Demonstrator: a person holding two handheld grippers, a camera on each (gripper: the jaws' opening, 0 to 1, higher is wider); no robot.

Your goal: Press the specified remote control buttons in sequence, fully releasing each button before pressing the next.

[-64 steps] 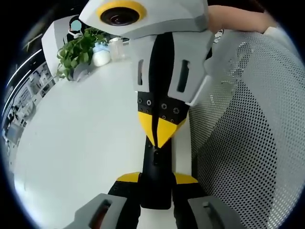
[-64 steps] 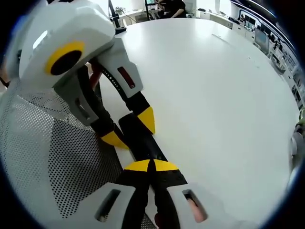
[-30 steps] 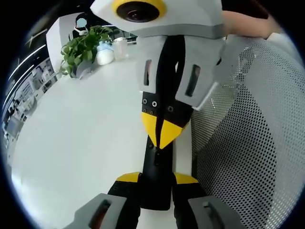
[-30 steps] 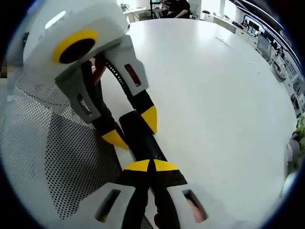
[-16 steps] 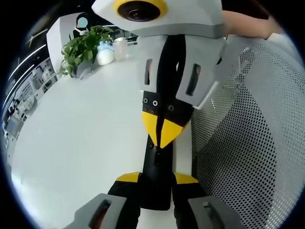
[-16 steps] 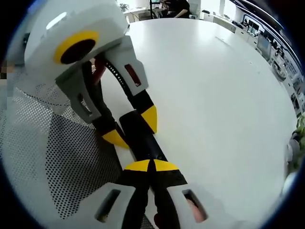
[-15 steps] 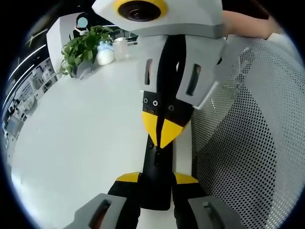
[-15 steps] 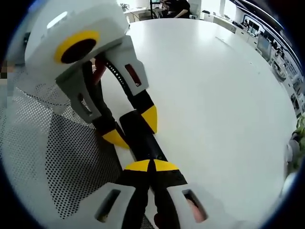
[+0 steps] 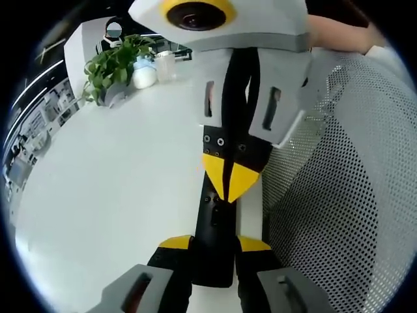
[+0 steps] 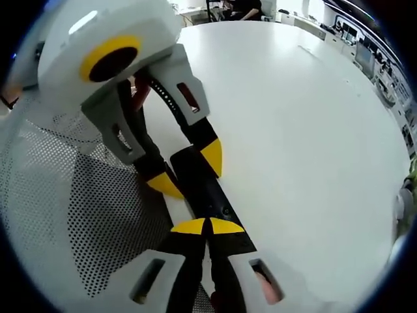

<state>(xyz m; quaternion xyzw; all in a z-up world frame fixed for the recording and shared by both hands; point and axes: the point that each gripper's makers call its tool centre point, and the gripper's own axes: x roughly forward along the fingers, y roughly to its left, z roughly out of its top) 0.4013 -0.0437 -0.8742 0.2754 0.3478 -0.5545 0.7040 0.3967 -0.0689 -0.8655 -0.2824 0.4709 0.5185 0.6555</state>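
Observation:
A slim black remote point(image 9: 212, 218) lies lengthwise over the white table, held at one end between the yellow-tipped jaws of my left gripper point(image 9: 214, 243), which is shut on it. My right gripper point(image 9: 228, 182) comes down from the top of the left gripper view, shut, its joined yellow tips on the remote's upper face; I cannot tell how hard they press. In the right gripper view my right gripper point(image 10: 208, 226) points its closed tips at the remote point(image 10: 208, 195), and the left gripper point(image 10: 189, 171) clamps the remote's far end from the upper left.
A white perforated chair back point(image 9: 339, 195) stands close beside the remote, also in the right gripper view point(image 10: 78, 215). The white table point(image 10: 313, 130) stretches wide. A potted plant point(image 9: 111, 68) and white cups point(image 9: 144, 75) sit at the far edge. A hand point(image 9: 332, 32) holds the right gripper.
My right gripper's shut tips have shifted slightly sideways and along the remote. The left gripper keeps its hold and the remote has not moved.

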